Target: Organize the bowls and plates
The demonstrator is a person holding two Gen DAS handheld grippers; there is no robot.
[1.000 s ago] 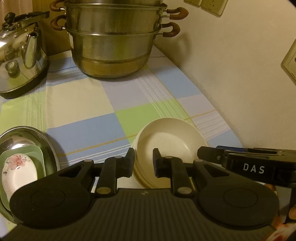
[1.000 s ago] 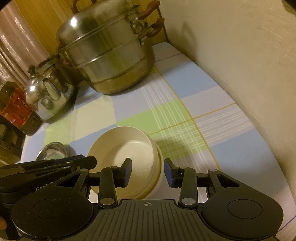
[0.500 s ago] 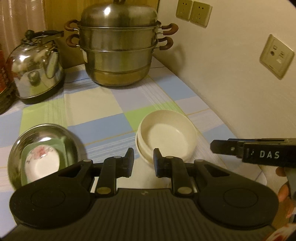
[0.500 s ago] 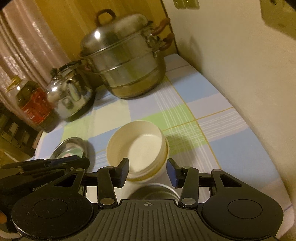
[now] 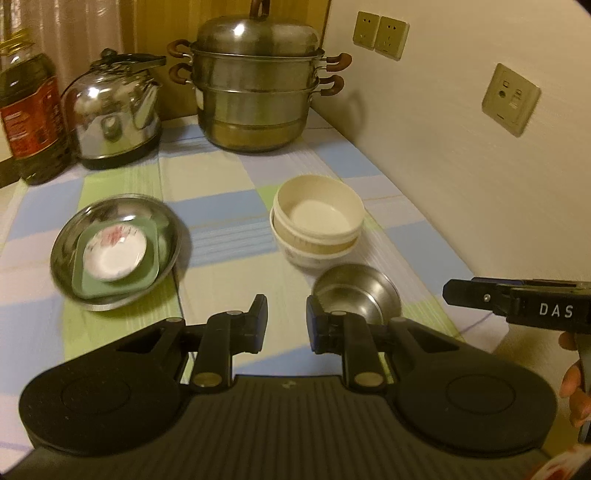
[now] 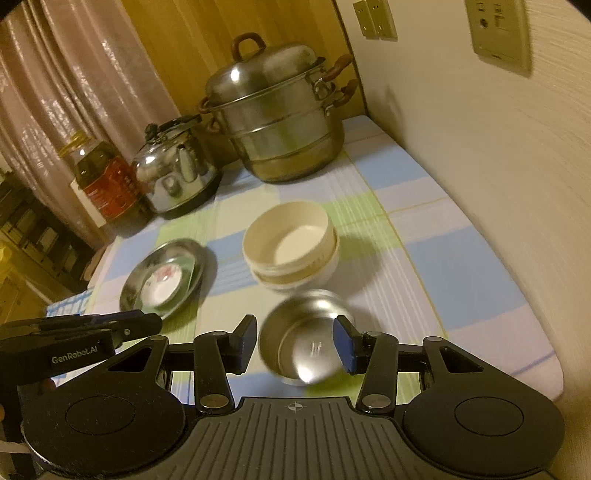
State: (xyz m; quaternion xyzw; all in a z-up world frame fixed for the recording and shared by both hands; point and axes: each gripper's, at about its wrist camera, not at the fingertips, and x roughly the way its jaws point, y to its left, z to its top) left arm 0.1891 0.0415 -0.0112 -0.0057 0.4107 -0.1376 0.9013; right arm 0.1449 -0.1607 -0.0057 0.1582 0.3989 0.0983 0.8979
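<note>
Two stacks stand done on the desk [image 5: 229,218], cream bowls [image 5: 317,218] nested and plates [image 5: 114,251] piled in the steel dish, while the steel bowl [image 6: 306,347] lies loose between the right tongs' [image 6: 295,345] parted jaws; left tongs [image 5: 286,317] narrowly apart, empty.

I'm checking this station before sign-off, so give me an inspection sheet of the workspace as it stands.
Surface: checked tablecloth covers the counter.
Job's things: two cream bowls nested; small steel bowl in front of them; steel plate holding a green dish and a floral saucer.
Clutter: steamer pot, kettle, oil bottle at the back.
Grippers: left claw open, empty; right claw open, jaws just widened, straddling the steel bowl without pressing it.
Cables: nothing seen.
Surroundings: wall sockets, curtain.
</note>
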